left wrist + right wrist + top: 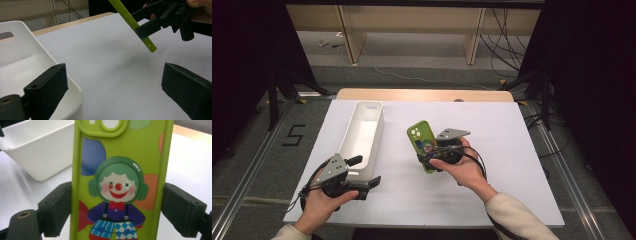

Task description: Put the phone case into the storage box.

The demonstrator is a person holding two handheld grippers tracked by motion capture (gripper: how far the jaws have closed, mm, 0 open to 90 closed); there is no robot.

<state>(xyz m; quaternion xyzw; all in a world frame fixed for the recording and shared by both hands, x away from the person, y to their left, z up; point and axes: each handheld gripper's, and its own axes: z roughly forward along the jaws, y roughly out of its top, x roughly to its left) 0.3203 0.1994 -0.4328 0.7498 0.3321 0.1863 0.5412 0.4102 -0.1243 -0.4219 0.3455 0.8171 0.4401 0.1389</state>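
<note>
A lime-green phone case [422, 142] with a cartoon clown printed on its back is held off the white table sheet, tilted, camera hole pointing away from me. My right gripper [433, 160] is shut on its lower part; in the right gripper view the jaws press both long edges of the case [117, 177]. The left gripper view shows the case [132, 23] edge-on, with the right gripper [160, 23] clamped on it. My left gripper [366, 171] stands open at the near end of a long white bin [362, 135], one jaw over its rim [75, 87], nothing between the jaws.
The white sheet [502, 150] covers a wooden table whose far edge [422, 94] shows. The bin [37, 152] looks empty where I can see inside. Beyond the table are floor, cables and shelf legs. A "5" mark [293, 135] is on the floor at left.
</note>
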